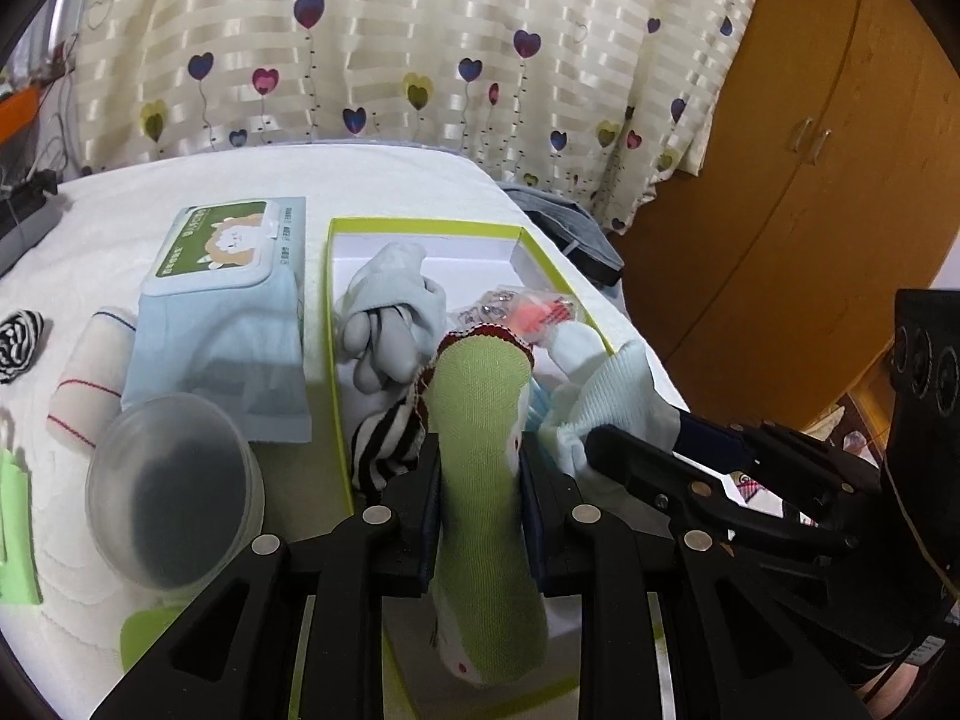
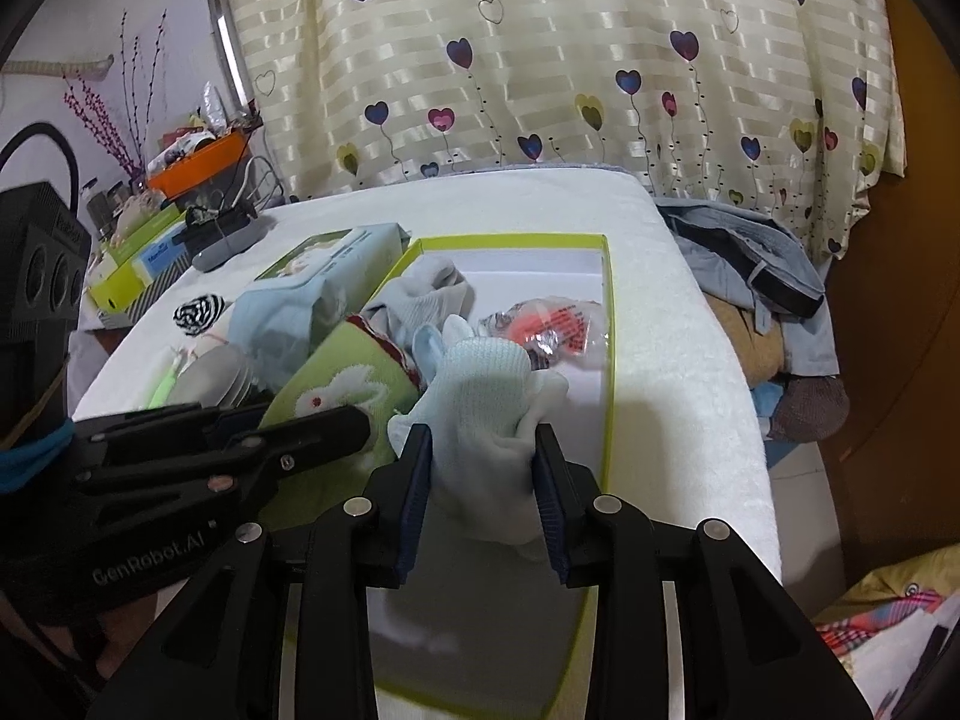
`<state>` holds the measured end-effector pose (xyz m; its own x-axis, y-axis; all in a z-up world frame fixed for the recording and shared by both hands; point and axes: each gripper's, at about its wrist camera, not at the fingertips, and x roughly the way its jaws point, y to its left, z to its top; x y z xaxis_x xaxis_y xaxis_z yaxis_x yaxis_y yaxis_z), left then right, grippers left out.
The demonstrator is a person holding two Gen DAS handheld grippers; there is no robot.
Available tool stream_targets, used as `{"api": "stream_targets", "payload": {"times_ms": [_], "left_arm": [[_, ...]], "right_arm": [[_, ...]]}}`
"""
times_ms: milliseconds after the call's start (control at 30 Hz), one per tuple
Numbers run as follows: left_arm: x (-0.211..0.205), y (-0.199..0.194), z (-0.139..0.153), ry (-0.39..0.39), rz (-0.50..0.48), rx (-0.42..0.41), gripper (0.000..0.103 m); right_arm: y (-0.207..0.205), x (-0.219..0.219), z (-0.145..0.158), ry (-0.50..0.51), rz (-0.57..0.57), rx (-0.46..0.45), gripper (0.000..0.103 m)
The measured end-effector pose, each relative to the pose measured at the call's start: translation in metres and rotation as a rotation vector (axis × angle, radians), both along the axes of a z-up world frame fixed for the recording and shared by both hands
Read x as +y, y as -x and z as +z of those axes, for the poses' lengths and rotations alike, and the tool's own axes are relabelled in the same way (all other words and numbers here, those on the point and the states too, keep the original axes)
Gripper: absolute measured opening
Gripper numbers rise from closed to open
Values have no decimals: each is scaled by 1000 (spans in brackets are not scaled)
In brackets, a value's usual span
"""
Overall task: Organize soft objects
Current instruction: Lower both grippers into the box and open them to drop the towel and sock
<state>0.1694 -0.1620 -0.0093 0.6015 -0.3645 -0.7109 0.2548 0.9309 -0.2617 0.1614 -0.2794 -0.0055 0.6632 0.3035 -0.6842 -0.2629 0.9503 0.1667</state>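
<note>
Between the closed pads of the left gripper [image 1: 480,480] stood a green sock [image 1: 483,420], clamped at mid-length with its red-trimmed cuff pointing toward 12 o'clock over the box [image 1: 420,227]. At about 3 o'clock from it, the right gripper [image 2: 483,486] was shut on a pale blue sock [image 2: 486,384], bunched between its pads and held above the box's near end.

Outward from both, the green-rimmed box already held several soft things — a grey sock bundle [image 1: 390,312] toward 11 o'clock in the left wrist view, a black-and-white striped sock [image 1: 384,444] at its left wall, and a clear packet with an orange item [image 1: 528,309] toward 1 o'clock.

Outside the box, at 9 to 10 o'clock, lay what looked still unsorted: a rolled striped sock [image 1: 21,342], a white rolled cloth with red and blue lines [image 1: 90,378] and a wet-wipe pack [image 1: 222,312], beside a clear plastic bowl [image 1: 174,486].

By my reading the job was roughly midway — two socks in hand, some boxed, a few left on the white bed cover [image 1: 180,180].
</note>
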Motion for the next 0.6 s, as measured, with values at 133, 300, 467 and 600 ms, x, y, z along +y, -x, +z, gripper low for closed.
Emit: {"api": "stream_targets", "payload": {"times_ms": [133, 300, 467, 600], "left_arm": [[2, 10, 6, 1, -3, -20, 24], [2, 24, 16, 2, -10, -48, 28], [5, 37, 21, 2, -12, -61, 28], [10, 47, 27, 7, -6, -75, 28]], "right_arm": [[14, 0, 2, 28, -2, -7, 38], [28, -3, 10, 33, -14, -32, 39], [41, -5, 18, 28, -29, -49, 39], [49, -4, 25, 28, -31, -62, 39]]}}
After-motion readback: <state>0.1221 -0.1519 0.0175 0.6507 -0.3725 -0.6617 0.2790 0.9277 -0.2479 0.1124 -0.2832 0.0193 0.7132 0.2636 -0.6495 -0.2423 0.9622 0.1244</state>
